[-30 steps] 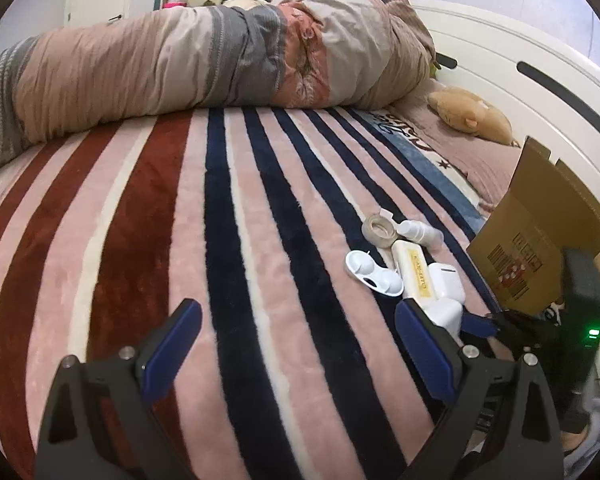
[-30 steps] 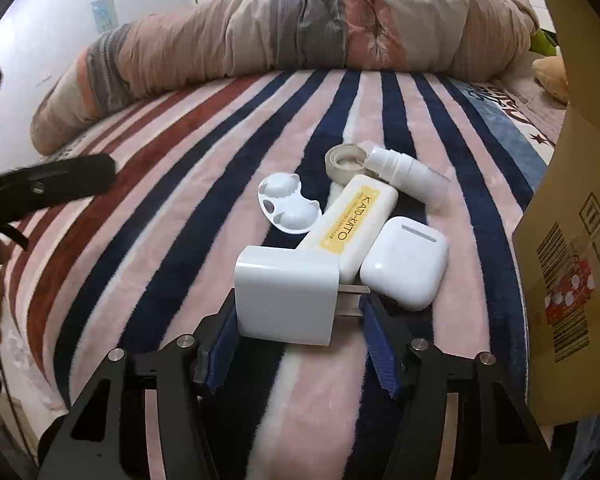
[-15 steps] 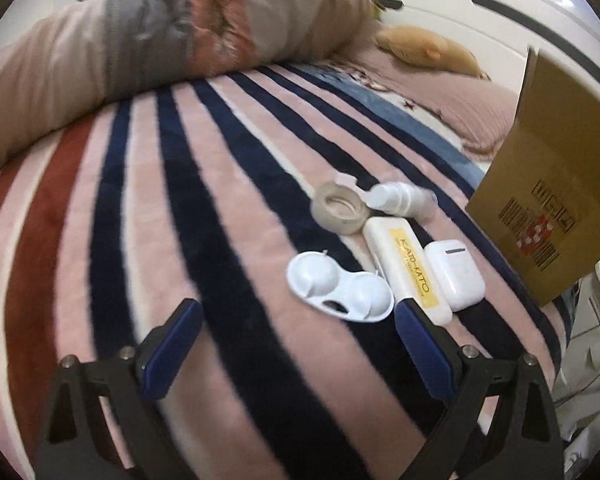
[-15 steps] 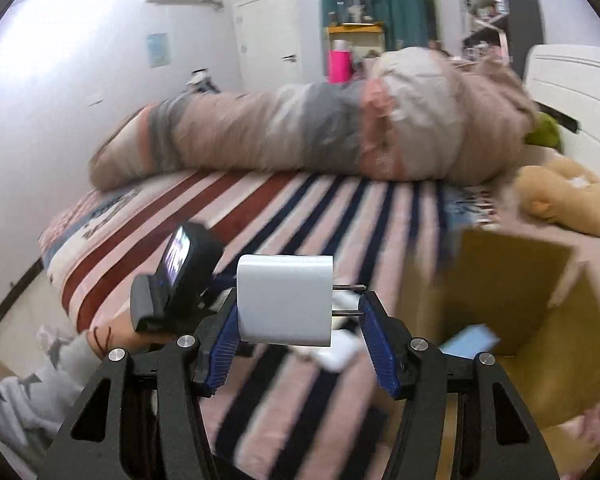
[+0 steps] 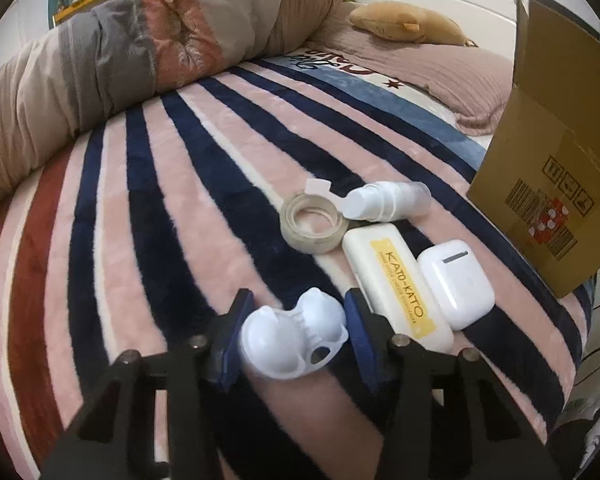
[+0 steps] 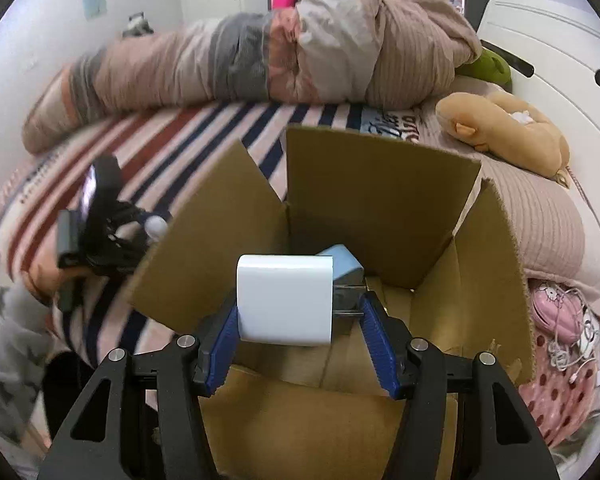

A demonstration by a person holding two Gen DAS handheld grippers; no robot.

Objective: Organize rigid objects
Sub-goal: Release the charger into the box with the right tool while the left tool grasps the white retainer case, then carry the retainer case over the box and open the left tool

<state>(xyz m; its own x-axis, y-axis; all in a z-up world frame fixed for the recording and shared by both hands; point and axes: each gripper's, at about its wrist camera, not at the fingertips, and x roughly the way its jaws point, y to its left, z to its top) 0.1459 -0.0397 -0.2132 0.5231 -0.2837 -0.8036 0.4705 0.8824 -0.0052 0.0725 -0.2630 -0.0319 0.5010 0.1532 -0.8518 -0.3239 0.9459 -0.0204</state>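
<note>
Our right gripper (image 6: 298, 322) clamps the white charger (image 6: 285, 300), pad on one side, prongs against the other, above the open cardboard box (image 6: 380, 184); a blue item (image 6: 346, 266) lies inside, flaps splayed wide. Our left gripper (image 5: 296, 330) closes on the white contact lens case (image 5: 292, 338) over the striped blanket (image 5: 140, 200). Just right sit the KATO-KATO case (image 5: 396, 284) and earbud case (image 5: 456, 284), touching; tape roll (image 5: 314, 222) and spray bottle (image 5: 388, 202) beyond. Blanket lies bare leftward.
</note>
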